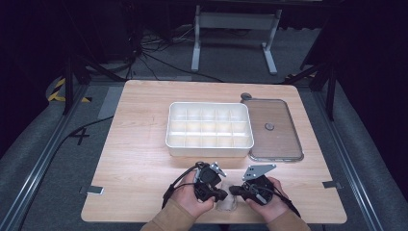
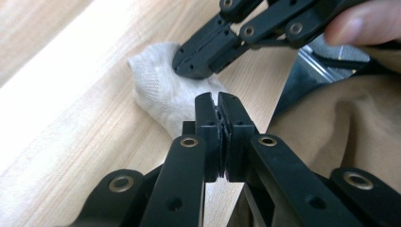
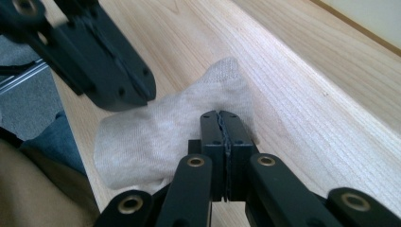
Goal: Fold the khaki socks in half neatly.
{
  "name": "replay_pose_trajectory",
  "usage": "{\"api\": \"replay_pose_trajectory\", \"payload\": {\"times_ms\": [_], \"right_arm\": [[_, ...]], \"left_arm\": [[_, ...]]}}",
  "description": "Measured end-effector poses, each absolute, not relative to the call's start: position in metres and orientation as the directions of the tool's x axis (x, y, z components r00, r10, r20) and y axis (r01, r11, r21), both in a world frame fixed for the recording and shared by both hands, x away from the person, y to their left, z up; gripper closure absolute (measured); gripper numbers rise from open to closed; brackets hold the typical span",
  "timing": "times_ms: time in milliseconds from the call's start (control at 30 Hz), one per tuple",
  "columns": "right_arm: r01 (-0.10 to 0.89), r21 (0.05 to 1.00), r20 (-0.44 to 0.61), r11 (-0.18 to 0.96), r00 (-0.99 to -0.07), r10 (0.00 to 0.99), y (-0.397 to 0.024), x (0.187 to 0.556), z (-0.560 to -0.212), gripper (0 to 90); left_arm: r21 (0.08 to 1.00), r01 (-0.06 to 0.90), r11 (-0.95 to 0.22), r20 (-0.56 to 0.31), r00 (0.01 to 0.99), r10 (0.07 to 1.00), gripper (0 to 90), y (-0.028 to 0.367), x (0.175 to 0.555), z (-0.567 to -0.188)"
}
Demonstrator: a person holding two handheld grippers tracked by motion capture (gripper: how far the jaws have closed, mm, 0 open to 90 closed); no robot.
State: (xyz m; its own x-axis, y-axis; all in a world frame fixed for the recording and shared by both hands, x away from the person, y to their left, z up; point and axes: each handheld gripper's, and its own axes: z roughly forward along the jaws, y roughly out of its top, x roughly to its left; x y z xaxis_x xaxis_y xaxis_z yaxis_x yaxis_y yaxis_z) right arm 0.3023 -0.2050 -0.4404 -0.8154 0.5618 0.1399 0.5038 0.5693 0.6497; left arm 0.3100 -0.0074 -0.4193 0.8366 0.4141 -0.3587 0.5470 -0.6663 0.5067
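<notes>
Where jaws meet: ribbed pale knit sock [image 3: 161, 137].

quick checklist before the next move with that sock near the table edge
1. Left gripper jaws closed: ok, pressed together over the sock.
2. Right gripper jaws closed: ok, shut at the sock's edge.
3. Cloth actually pinched in either: cannot tell.
4. Sock fully on the table: ok, though close to the near edge.
5. Divided bin open: ok, lid lies beside it.
6. Bin compartments free: ok, they look empty.
</notes>
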Motion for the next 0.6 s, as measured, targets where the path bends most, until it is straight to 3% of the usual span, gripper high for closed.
{"api": "replay_pose_trajectory", "payload": {"times_ms": [300, 600], "right_arm": [[0.508, 0.636, 0.142, 0.582, -0.817, 0.558, -0.206, 0.299, -0.44, 89.8], [0.511, 0.654, 0.151, 0.558, -0.811, 0.566, -0.217, 0.296, -0.427, 85.4]], "left_arm": [[0.447, 0.537, -0.715, -0.345, 0.841, 0.416, 88.1, -0.022, 0.306, -0.432], [0.445, 0.536, -0.717, -0.331, 0.843, 0.425, 89.1, -0.027, 0.304, -0.433]]}}
